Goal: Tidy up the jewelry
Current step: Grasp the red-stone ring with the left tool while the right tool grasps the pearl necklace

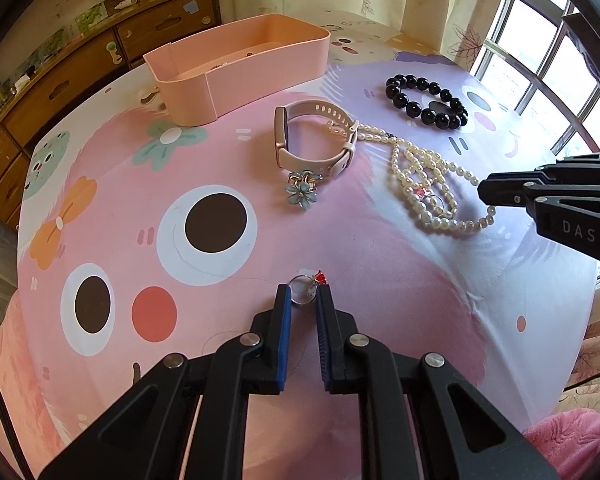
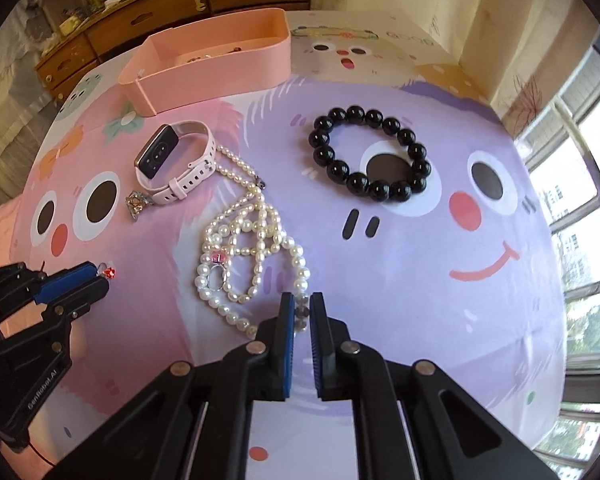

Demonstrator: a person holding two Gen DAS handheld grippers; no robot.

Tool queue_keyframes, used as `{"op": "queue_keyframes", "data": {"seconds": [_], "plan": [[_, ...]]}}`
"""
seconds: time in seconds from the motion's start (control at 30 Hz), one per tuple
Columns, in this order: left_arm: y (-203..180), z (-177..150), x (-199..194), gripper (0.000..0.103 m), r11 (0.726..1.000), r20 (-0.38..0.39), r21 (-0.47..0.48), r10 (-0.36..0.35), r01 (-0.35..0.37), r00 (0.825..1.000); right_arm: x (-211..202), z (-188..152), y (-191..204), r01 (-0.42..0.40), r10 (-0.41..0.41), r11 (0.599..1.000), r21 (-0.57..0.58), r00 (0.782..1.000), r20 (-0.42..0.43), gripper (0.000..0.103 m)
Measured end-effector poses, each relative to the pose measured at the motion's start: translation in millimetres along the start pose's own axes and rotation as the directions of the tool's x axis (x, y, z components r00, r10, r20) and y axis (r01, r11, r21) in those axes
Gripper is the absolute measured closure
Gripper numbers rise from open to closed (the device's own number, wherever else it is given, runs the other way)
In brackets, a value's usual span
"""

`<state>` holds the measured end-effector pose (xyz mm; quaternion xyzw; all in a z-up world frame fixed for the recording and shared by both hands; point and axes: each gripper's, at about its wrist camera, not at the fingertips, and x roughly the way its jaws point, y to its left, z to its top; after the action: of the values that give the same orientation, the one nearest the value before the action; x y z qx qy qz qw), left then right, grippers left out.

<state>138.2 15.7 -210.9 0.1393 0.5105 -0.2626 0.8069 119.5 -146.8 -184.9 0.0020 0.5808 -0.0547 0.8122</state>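
My left gripper is shut on a small silver ring with a red stone, low over the pink cartoon tablecloth; the right wrist view also shows that ring at the left gripper. In its own view my right gripper is shut on the near loop of a tangled pearl necklace. The left wrist view has the right gripper at the right edge of the pearl necklace. A second ring with a pink stone lies on the pearls.
A pink oblong tray stands at the table's far side, with small items inside. In front of it lie a pink smart band, a blue flower charm and a black bead bracelet. Wooden drawers stand behind; a window is right.
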Motion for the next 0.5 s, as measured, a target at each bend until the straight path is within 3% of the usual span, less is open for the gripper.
{"op": "queue_keyframes", "data": {"seconds": [0.27,0.33,0.5], "plan": [[3,2,0,0.094,0.999,-0.002,-0.049,-0.013,0.013,1.000,-18,5,3,0.035,-0.027,0.993,-0.109,0.997,0.072,0.096],[2,3,0,0.102,0.998,-0.002,-0.058,-0.023,0.023,1.000,-22,6,5,0.040,-0.029,0.991,-0.128,0.996,0.087,0.096],[-3,7,-1,0.102,0.997,0.010,-0.070,-0.023,0.023,1.000,-29,7,6,0.041,-0.021,0.982,-0.184,0.994,0.110,0.096]]}}
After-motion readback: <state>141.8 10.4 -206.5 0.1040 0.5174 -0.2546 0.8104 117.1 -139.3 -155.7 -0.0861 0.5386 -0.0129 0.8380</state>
